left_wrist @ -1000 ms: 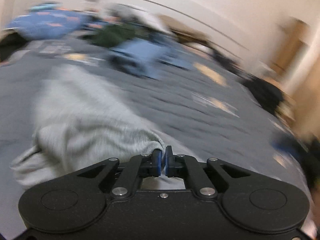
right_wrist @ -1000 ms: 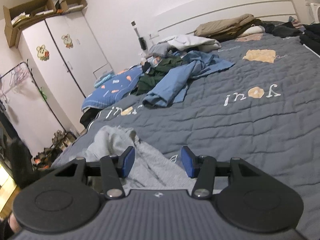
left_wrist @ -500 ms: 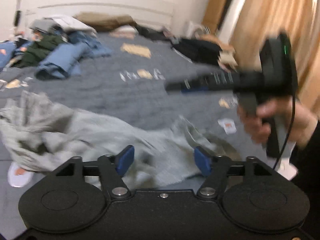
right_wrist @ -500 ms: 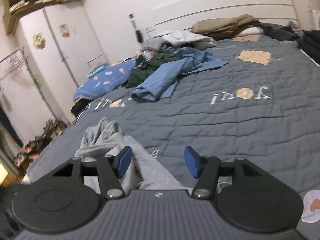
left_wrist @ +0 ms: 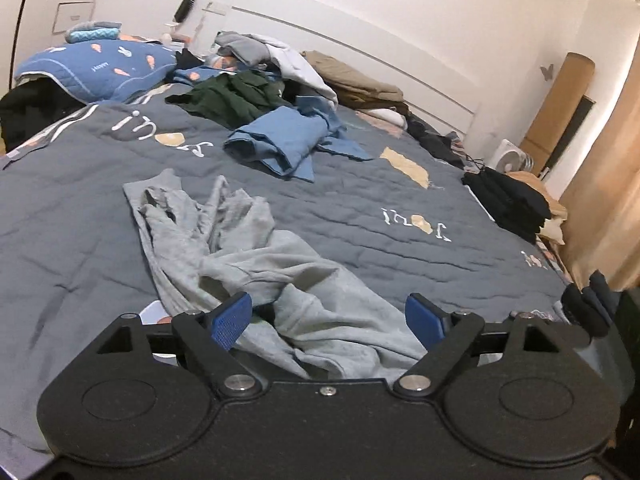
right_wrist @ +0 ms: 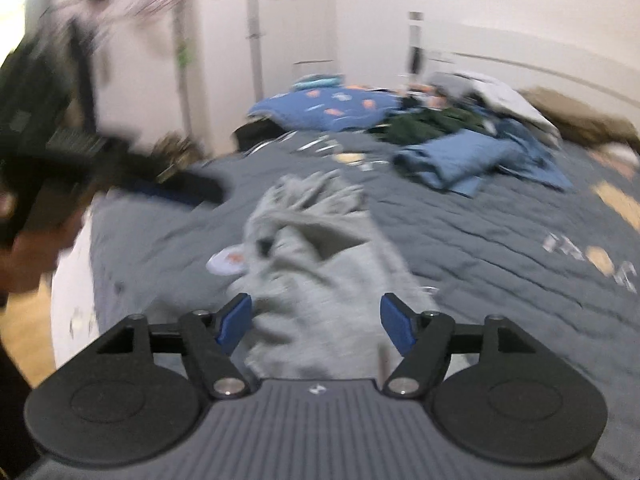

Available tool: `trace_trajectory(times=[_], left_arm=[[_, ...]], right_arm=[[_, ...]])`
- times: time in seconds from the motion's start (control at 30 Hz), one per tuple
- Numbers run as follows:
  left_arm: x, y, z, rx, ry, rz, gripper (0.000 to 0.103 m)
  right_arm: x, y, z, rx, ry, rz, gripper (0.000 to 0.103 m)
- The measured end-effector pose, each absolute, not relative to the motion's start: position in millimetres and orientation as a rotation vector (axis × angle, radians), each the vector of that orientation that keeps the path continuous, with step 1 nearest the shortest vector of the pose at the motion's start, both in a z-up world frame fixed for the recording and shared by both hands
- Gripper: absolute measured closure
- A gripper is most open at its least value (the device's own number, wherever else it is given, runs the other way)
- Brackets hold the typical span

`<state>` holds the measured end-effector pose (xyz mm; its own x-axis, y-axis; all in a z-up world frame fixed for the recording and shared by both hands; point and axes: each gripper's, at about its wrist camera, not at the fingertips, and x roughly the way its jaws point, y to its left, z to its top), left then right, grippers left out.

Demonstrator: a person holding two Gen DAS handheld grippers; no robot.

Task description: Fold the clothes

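- On the bed's near part, a grey garment (left_wrist: 256, 264) is lying crumpled and twisted, stretching from close under both grippers away toward the middle of the quilt (left_wrist: 400, 240).
- Just this side of it, the left gripper (left_wrist: 328, 318) is hanging over the garment's near end, its jaws spread wide with grey cloth showing in the gap between them; they are holding nothing.
- The right gripper (right_wrist: 316, 320) is likewise hovering over the garment (right_wrist: 316, 264), jaws spread wide and gripping nothing; this view is blurred.
- A small white patch (right_wrist: 226, 262) is peeking out from under the garment's left edge; what it is I cannot tell.
- Farther up the quilt, a blue garment (left_wrist: 288, 144) is lying in a loose heap, apart from the grey one.
- Beyond it, a dark green garment (left_wrist: 228, 96) is sprawling beside a pile of grey and white clothes (left_wrist: 272, 56) and some tan ones (left_wrist: 356, 84) near the headboard (left_wrist: 400, 60).
- At the head's left corner, a blue pillow (left_wrist: 100, 66) with orange marks is resting.
- Along the bed's right edge, a stack of black clothes (left_wrist: 508, 200) is sitting.
- At the left of the right wrist view, a person's hand (right_wrist: 28, 248) is showing below a dark blurred shape that I cannot identify.
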<state>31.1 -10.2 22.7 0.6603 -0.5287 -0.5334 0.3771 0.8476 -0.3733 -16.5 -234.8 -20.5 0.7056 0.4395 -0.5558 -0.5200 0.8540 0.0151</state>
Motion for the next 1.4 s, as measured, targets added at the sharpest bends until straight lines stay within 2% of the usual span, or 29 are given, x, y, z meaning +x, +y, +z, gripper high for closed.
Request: trace_trajectory(times=[0.17,0.23,0.27,0.3,0.33,0.43,0.53,0.67,0.83,0.93,1.1,1.2,1.3,1.33,1.37,1.4], left_arm=[[25,-4,27,-0.238,0.675,-0.507,0.02],[26,-3,26,-0.236,0.677,-0.49,0.019],[26,-2,25,-0.236,0.678,-0.482,0.019],[28,0,23,-0.239,0.681,-0.468,0.019],[29,2,22,-0.242,0.683,-0.455,0.019],[33,8,21,-0.253,0.679,-0.414,0.019],[34,12,23,-0.262,0.672,-0.393,0.019],[34,9,23,-0.245,0.667,-0.385,0.019],[33,-1,21,-0.198,0.672,-0.397,0.019],[33,-9,18,-0.174,0.688,-0.405,0.019],[32,-27,11,-0.125,0.711,-0.432,0.019],[30,-38,9,-0.098,0.717,-0.453,0.018],[29,-46,9,-0.088,0.716,-0.468,0.017],[28,-49,9,-0.087,0.718,-0.47,0.017],[29,-52,8,-0.085,0.721,-0.473,0.017],[30,-56,7,-0.083,0.724,-0.475,0.017]], right_arm=[[-14,-224,-40,-0.215,0.622,0.492,0.032],[-11,-227,-45,-0.205,0.638,0.461,0.036],[-9,-228,-48,-0.2,0.646,0.446,0.052],[-7,-230,-51,-0.195,0.654,0.43,0.062],[-5,-234,-52,-0.164,0.664,0.418,0.081],[2,-253,-44,0.0,0.663,0.386,0.094],[3,-281,-30,0.178,0.621,0.343,0.096],[0,-329,-4,0.402,0.535,0.29,0.096],[-11,-389,19,0.507,0.445,0.151,0.096],[-11,-412,16,0.437,0.504,0.05,0.096],[-2,-435,-18,0.35,0.737,-0.123,0.093],[-12,-435,-15,0.248,0.747,-0.221,0.089],[-26,-442,0,0.313,0.664,-0.166,0.071],[-27,-441,3,0.326,0.65,-0.137,0.059],[-28,-439,3,0.324,0.641,-0.111,0.051],[-25,-434,1,0.296,0.641,-0.094,0.049]])
